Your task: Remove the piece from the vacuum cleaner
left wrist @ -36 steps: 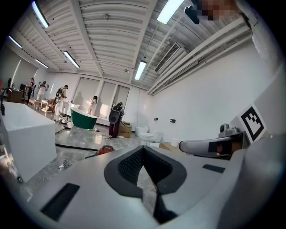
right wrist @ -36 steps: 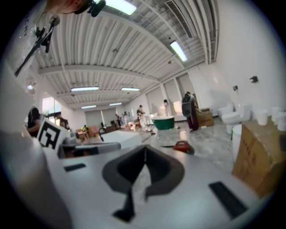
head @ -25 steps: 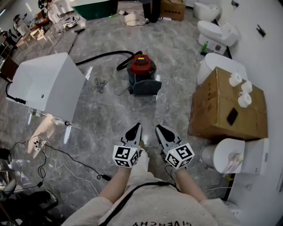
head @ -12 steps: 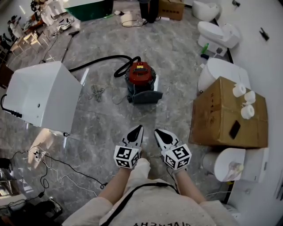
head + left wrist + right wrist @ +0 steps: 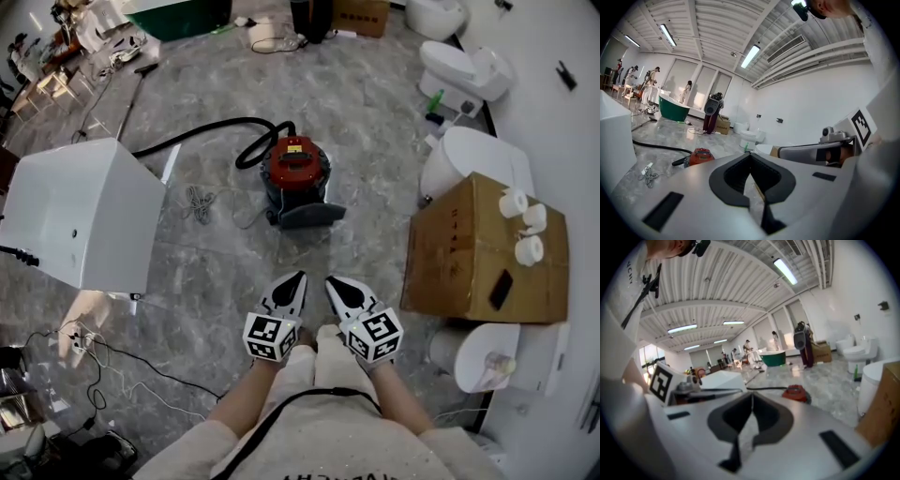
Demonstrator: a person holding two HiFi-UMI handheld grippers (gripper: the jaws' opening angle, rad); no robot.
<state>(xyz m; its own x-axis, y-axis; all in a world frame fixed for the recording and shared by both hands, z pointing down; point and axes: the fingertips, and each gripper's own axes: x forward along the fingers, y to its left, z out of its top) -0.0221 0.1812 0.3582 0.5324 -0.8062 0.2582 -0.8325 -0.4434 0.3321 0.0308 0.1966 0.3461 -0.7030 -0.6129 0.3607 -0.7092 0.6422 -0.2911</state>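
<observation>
Between the jaws of either gripper: nothing.

1. Left gripper (image 5: 298,277): jaws pressed together, empty, pointing forward over the floor (image 5: 375,122). Not touching anything.
2. Right gripper (image 5: 330,280): jaws likewise closed on nothing. It is held just beside the left one, and both are low and close to the person's body.
3. Vacuum cleaner (image 5: 298,169): a red canister standing upright mid-floor, straight ahead of both grippers and well apart from them. A dark grey part (image 5: 309,216) sits at the base on the near side. Whether this is the piece to remove cannot be told.
4. Black hose (image 5: 202,134): runs from the canister toward the floor's far left corner.
5. White cabinet (image 5: 80,216): toward the floor's left edge.
6. Cardboard box (image 5: 469,248): toward the floor's right edge, by the wall.

Change over the last second: the vacuum cleaner now sits lower in the head view and nearer the gripper tips. Cabinet and box have slid the same way. Both pairs of jaws have stayed closed throughout.

Reading: the person is probably walking up to the vacuum cleaner. Removal has not begun. The jaws must open before any part can be gripped.
</observation>
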